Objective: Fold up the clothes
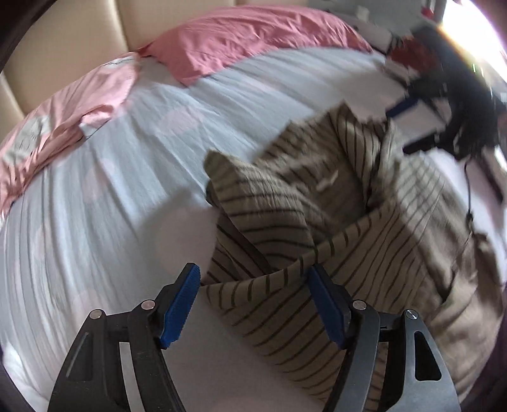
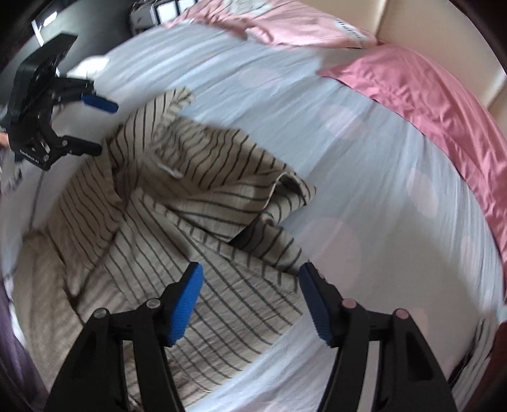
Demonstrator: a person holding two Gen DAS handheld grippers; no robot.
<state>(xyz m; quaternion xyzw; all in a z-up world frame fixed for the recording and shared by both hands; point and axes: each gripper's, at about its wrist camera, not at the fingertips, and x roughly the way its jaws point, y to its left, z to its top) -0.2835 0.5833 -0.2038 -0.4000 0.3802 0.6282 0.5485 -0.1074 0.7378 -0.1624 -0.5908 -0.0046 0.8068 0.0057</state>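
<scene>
A beige shirt with thin dark stripes lies crumpled on the pale bed sheet. In the left wrist view my left gripper points down over the shirt's near corner. Its blue pads stand wide apart, and a striped fold lies loose between them. In the right wrist view the shirt is partly folded over itself. My right gripper hangs open above its lower edge, holding nothing. Each view also shows the other gripper at the shirt's far side: the right one and the left one, both with jaws apart.
Pink pillows and a pink patterned pillow lie at the head of the bed against a beige padded headboard. Dark furniture with boxes stands beside the bed. Bare sheet stretches between the shirt and the pillows.
</scene>
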